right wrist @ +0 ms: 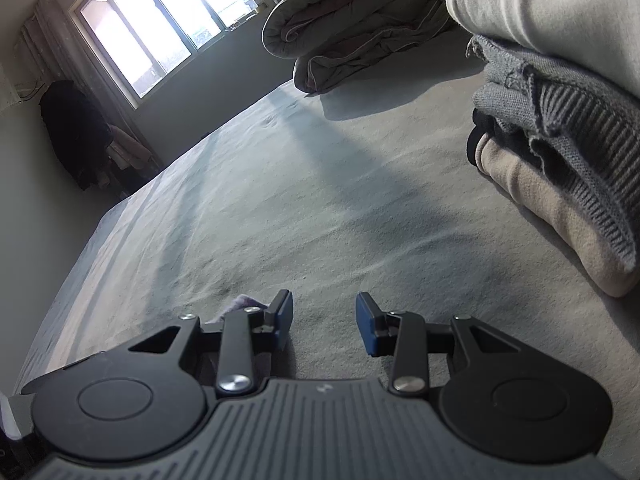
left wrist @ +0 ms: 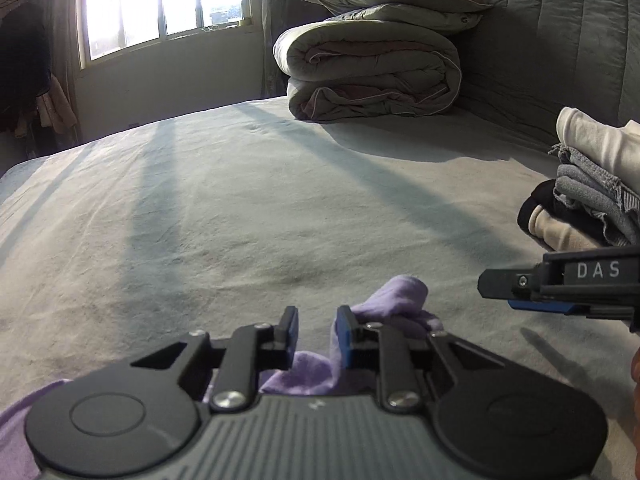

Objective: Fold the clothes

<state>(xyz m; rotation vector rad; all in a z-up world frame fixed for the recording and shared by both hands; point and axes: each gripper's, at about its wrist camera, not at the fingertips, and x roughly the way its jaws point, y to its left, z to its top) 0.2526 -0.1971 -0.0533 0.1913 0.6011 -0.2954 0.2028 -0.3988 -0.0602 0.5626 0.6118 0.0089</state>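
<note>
A lilac garment (left wrist: 394,300) lies bunched on the bed sheet (left wrist: 240,200), under and just ahead of my left gripper (left wrist: 316,320). The left jaws stand apart with cloth below the gap, not pinched. My right gripper (right wrist: 324,312) is open and empty, low over the sheet (right wrist: 320,200); it also shows side-on at the right of the left wrist view (left wrist: 496,286). A bit of the lilac garment (right wrist: 244,303) peeks past its left finger. A stack of folded clothes (left wrist: 592,192) sits at the right, and in the right wrist view (right wrist: 560,120).
A rolled duvet (left wrist: 368,72) with a pillow on top lies at the bed's far end against a padded headboard (left wrist: 560,40). A bright window (left wrist: 160,0) is behind the bed. Dark clothes hang at the far left (right wrist: 76,136). The bed's left edge drops off.
</note>
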